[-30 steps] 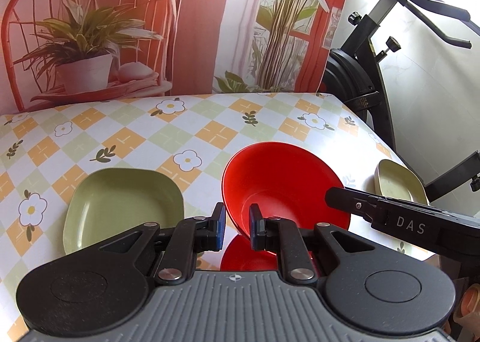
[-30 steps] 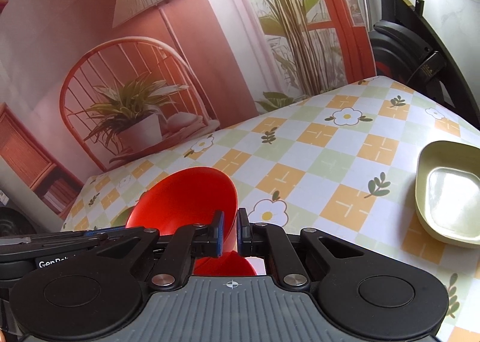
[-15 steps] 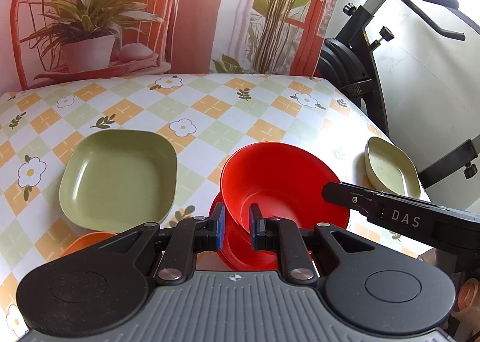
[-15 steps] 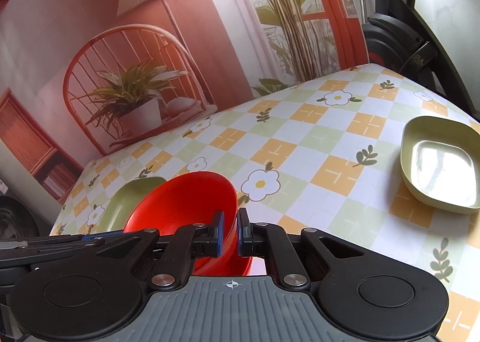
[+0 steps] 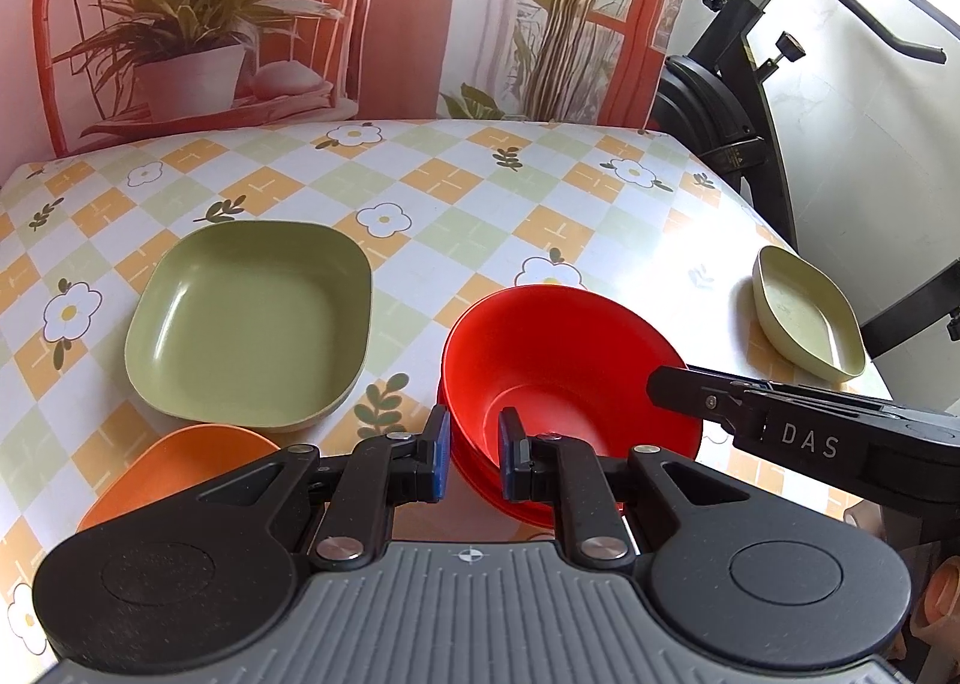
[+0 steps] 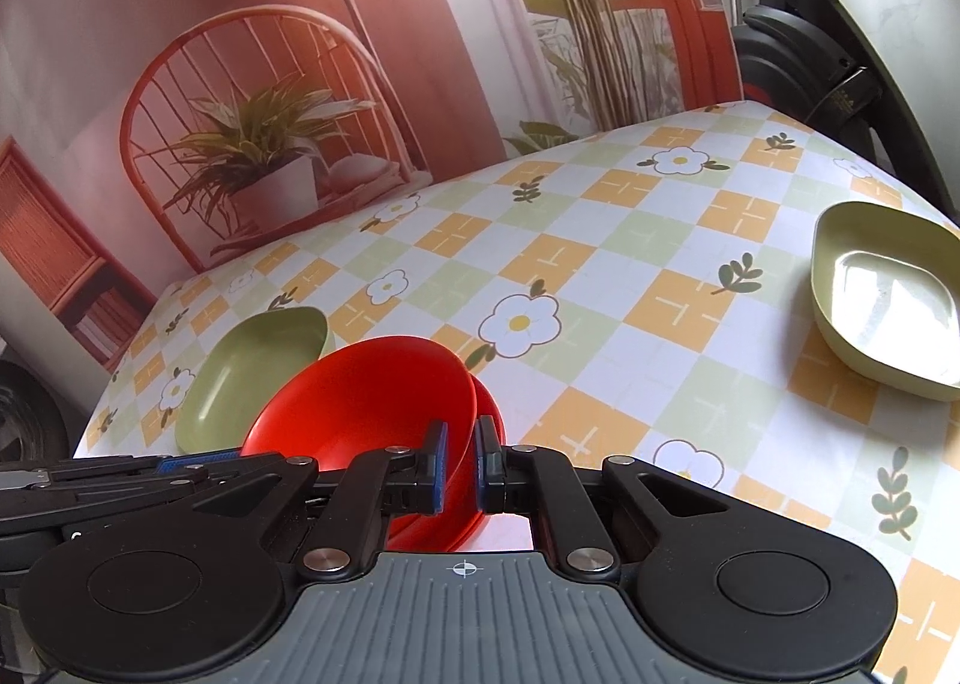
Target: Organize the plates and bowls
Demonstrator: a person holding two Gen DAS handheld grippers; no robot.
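Observation:
A red bowl (image 5: pixel 564 360) sits nested in a second red bowl (image 5: pixel 480 483) near the table's front edge. My left gripper (image 5: pixel 474 459) is shut on its near rim. My right gripper (image 6: pixel 461 465) is shut on the same red bowl (image 6: pixel 372 402) at its right rim, and it reaches in as a black finger (image 5: pixel 678 384) in the left wrist view. The lower bowl's rim (image 6: pixel 491 417) peeks out behind. To the left lies a large green square plate (image 5: pixel 252 324), with an orange dish (image 5: pixel 174 468) in front of it. A small green square bowl (image 6: pixel 882 300) stands far right.
The checked flower tablecloth (image 5: pixel 480 186) covers the table. An exercise bike (image 5: pixel 732 102) stands just past the table's right edge. A printed backdrop with a chair and a plant hangs behind. Bare cloth lies between the red bowls and the small green bowl (image 5: pixel 804 318).
Both grippers have come down toward the table with the red bowl, which now rests inside the second red bowl. The orange dish has come into the left wrist view.

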